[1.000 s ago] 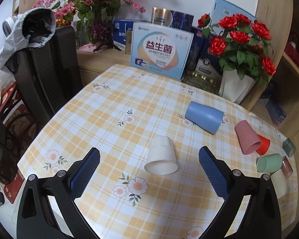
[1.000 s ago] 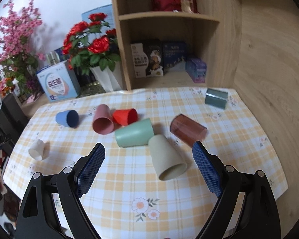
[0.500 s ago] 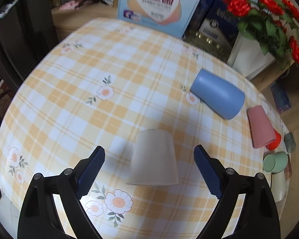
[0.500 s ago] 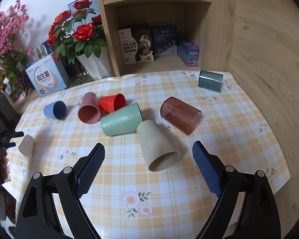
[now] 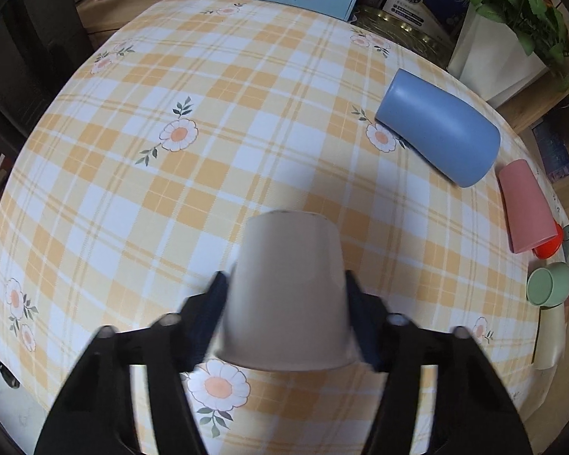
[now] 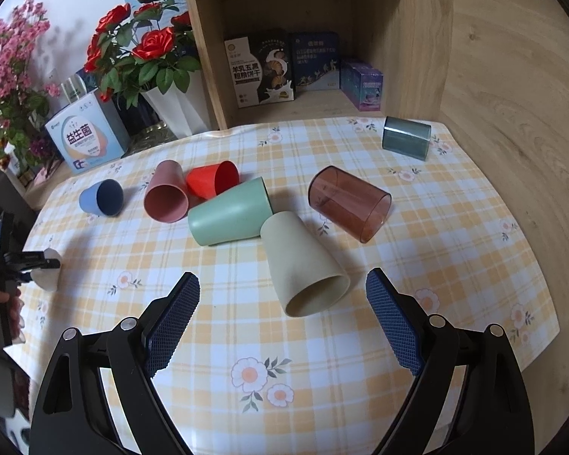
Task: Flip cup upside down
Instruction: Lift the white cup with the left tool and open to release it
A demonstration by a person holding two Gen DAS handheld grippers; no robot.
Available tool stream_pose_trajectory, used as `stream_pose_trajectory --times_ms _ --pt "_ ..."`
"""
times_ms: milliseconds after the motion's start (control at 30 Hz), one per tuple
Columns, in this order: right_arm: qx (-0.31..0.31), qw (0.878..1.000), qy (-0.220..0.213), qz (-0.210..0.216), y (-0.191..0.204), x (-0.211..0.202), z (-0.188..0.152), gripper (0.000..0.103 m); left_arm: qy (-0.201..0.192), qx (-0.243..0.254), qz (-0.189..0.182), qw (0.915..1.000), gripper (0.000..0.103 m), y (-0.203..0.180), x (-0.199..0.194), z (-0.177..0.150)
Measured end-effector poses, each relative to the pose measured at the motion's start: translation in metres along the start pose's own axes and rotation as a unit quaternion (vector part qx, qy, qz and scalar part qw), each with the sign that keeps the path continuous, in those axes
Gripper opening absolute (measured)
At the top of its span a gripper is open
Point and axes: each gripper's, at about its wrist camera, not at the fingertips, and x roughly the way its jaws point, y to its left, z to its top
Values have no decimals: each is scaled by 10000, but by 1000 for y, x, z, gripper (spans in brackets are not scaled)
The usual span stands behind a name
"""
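A white cup (image 5: pixel 288 295) lies on its side on the checked tablecloth, base pointing away, between the fingers of my left gripper (image 5: pixel 286 314). The blue pads touch both its sides; the image is blurred there. In the right wrist view the same cup (image 6: pixel 47 275) shows at the far left with the left gripper (image 6: pixel 38 263) on it. My right gripper (image 6: pixel 282 322) is open and empty above the table's front, just short of a beige cup (image 6: pixel 303 265) lying on its side.
More cups lie on their sides: blue (image 5: pixel 440 140), pink (image 5: pixel 523 204), red (image 6: pixel 212 180), green (image 6: pixel 229 216), clear brown (image 6: pixel 349 203) and grey-green (image 6: pixel 406 138). Boxes and a rose vase (image 6: pixel 174 110) stand at the table's back; a shelf (image 6: pixel 299 102) stands behind.
My left gripper has moved forward and down to the white cup and closed its fingers onto its sides. My right gripper has stayed open and shifted slightly.
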Motion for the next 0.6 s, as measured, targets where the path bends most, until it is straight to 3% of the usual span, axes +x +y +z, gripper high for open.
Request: stream_pose_trajectory --times_ms 300,433,600 --pt "137 9999 5 19 -8 -1 -2 87 -333 348 -235 9986 56 -23 -32 -20" --pt "222 9997 -19 39 -11 -2 -2 87 -360 598 -569 9959 56 -54 -49 -43" --pt "376 9993 -16 56 -20 -3 -4 87 -237 1025 -1197 9872 56 -120 -58 -91"
